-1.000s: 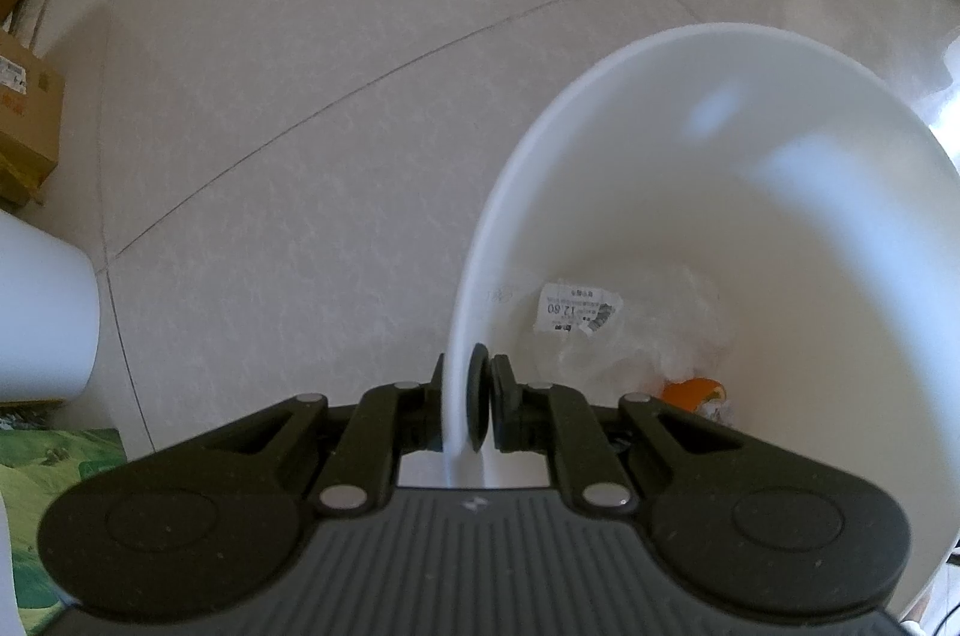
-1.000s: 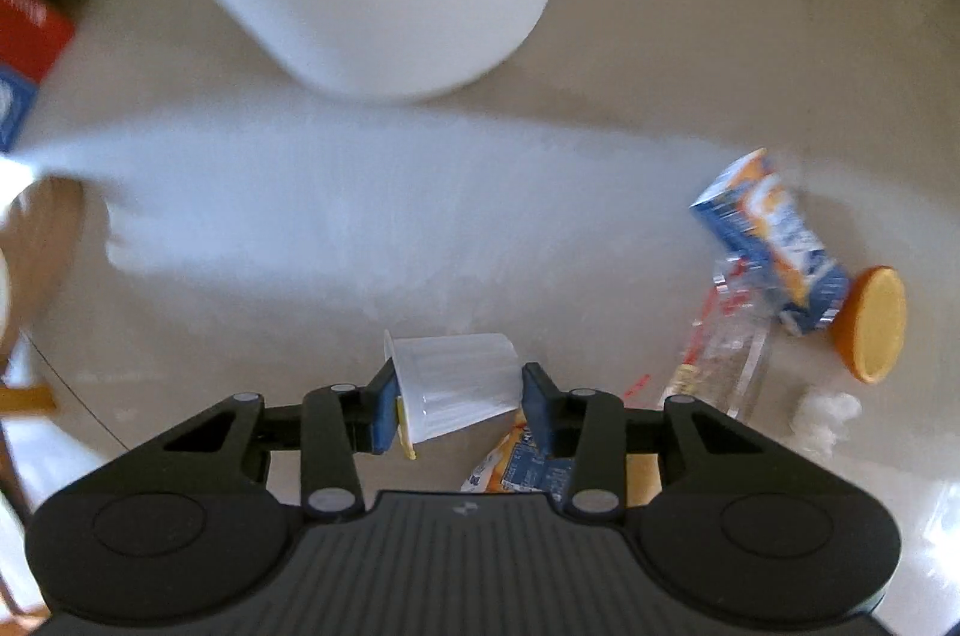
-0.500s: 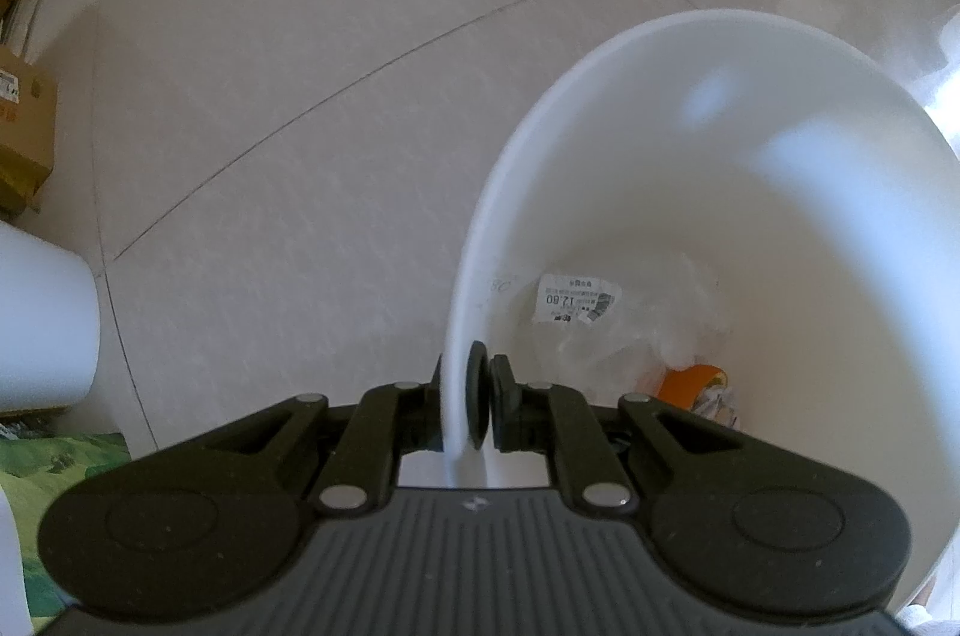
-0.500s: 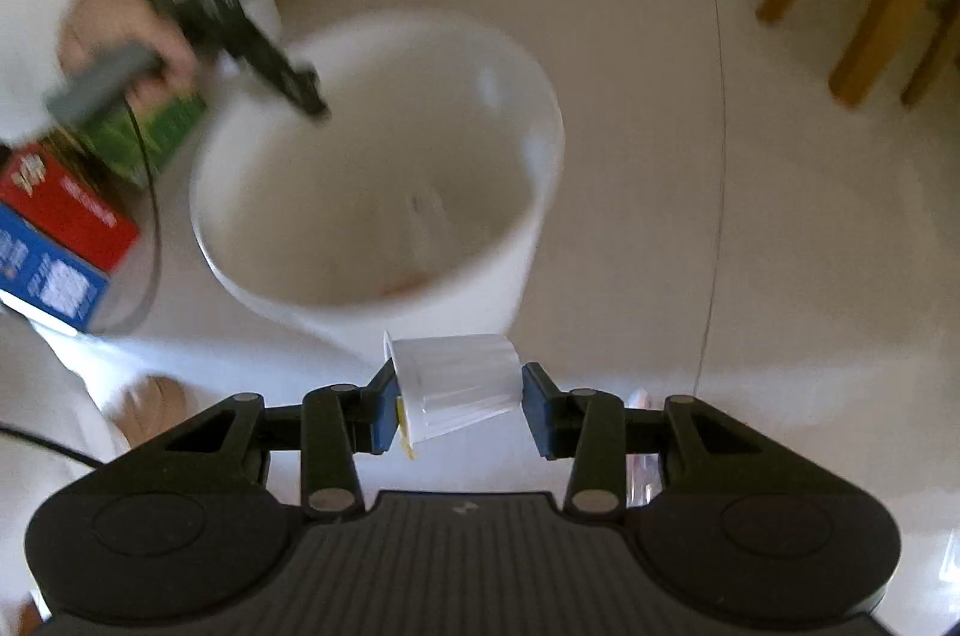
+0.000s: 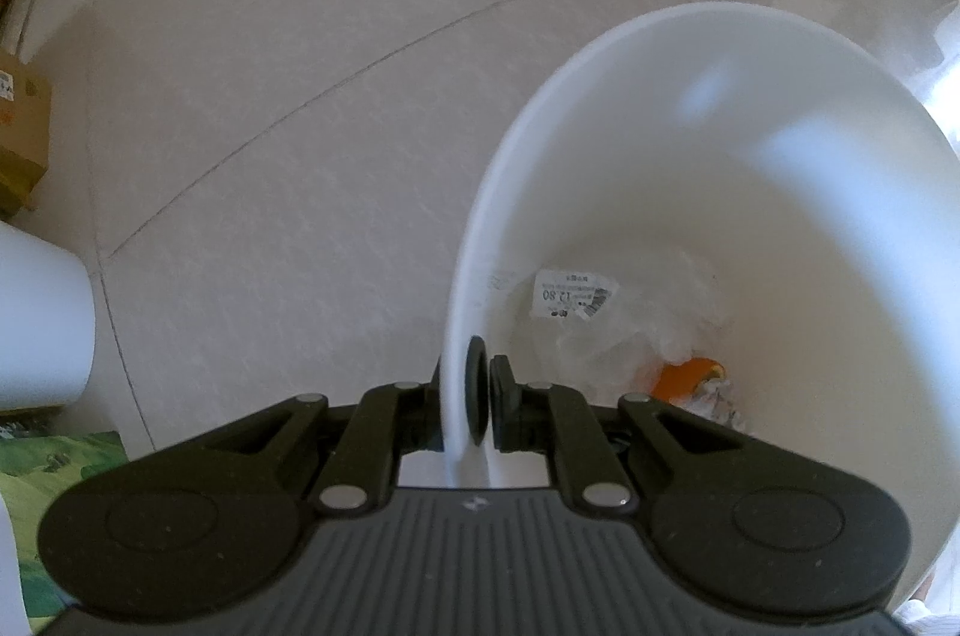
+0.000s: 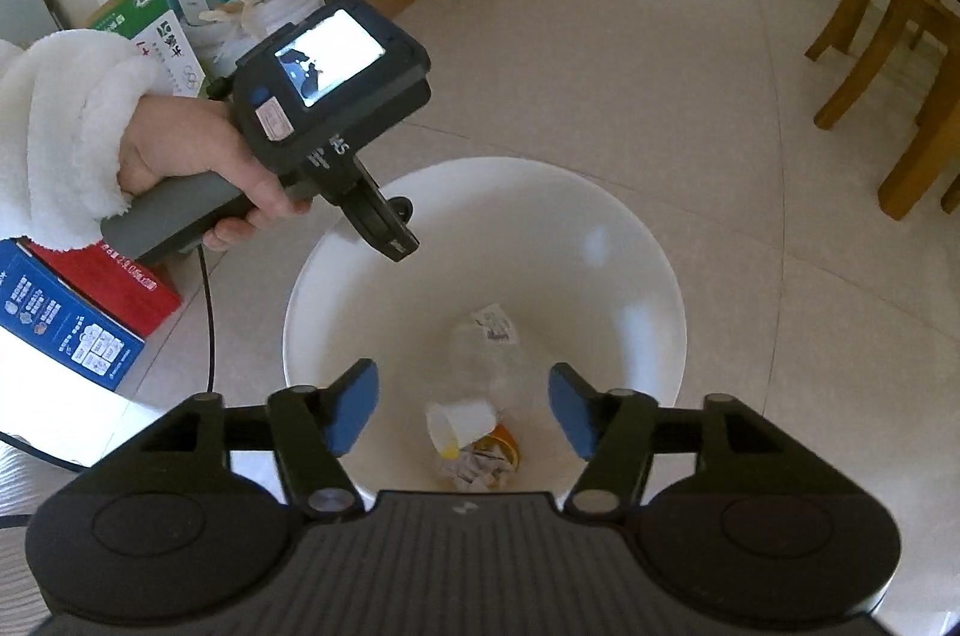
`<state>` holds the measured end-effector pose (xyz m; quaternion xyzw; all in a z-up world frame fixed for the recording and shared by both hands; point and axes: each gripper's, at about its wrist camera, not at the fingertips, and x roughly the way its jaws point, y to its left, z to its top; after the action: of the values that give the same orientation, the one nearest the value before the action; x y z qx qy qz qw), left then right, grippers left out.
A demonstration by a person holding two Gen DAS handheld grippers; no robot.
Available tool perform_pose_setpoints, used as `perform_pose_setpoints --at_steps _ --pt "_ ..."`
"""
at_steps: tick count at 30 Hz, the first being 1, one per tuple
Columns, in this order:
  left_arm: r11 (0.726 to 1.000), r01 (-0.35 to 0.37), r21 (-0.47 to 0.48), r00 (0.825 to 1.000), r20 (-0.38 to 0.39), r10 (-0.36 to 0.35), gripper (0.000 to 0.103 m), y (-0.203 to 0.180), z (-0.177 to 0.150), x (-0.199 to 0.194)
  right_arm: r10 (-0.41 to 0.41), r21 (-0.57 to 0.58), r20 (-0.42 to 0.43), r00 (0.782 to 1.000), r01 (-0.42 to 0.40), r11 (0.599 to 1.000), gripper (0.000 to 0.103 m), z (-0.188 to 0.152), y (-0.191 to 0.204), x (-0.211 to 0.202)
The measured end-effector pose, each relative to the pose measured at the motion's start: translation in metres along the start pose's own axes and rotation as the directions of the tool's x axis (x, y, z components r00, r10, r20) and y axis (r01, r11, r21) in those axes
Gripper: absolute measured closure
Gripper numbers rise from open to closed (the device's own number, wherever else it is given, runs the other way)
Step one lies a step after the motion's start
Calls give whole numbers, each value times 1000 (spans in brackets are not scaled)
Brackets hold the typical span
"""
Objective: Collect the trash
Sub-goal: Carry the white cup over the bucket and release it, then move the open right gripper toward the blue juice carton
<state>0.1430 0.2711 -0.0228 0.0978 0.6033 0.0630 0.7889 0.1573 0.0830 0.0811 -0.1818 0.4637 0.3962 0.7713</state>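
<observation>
the white bin (image 6: 636, 276) fills the frame's centre, its rim pinched by the left gripper (image 5: 477, 390) to steady it. lower centre, the right gripper (image 6: 462, 405) has just opened, empty; the small white cup (image 6: 459, 420) lies inside among scraps.

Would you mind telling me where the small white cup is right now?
In the right wrist view, the small white cup lies on its side inside the white bin, low centre, on the orange piece beside torn paper.
</observation>
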Motion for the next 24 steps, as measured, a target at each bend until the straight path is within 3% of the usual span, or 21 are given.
perform_pose_setpoints --at_steps 14,18,24 --pt "1000 -6 -5 1000 -5 6 94 -1 1 3 -42 107 -9 999 42 993 18 -26 -29 0" --pt "1000 -6 -6 1000 -4 6 94 -1 1 3 -72 97 16 997 70 993 5 -34 -28 0" --pt "1000 -5 -7 1000 -1 5 94 0 0 3 -110 103 11 994 109 989 4 -63 -31 4"
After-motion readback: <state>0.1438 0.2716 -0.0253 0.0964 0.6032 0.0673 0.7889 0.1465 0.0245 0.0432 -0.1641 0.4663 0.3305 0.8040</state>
